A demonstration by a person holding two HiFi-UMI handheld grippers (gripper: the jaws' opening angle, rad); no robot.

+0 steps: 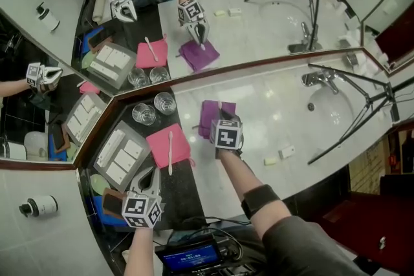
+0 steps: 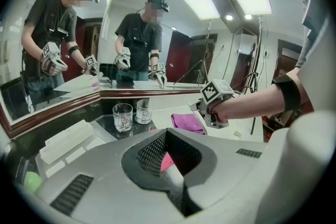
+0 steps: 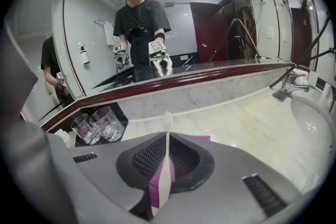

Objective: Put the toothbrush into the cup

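Above the mirrored marble counter, right tool pinches a toothbrush; left tool is pressed together.

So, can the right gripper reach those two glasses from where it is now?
Probably yes: nothing stands between the glasses and the right gripper, which is shut on a toothbrush.

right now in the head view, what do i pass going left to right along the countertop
white packets → pink cloth → purple cloth → small white bar → sink basin
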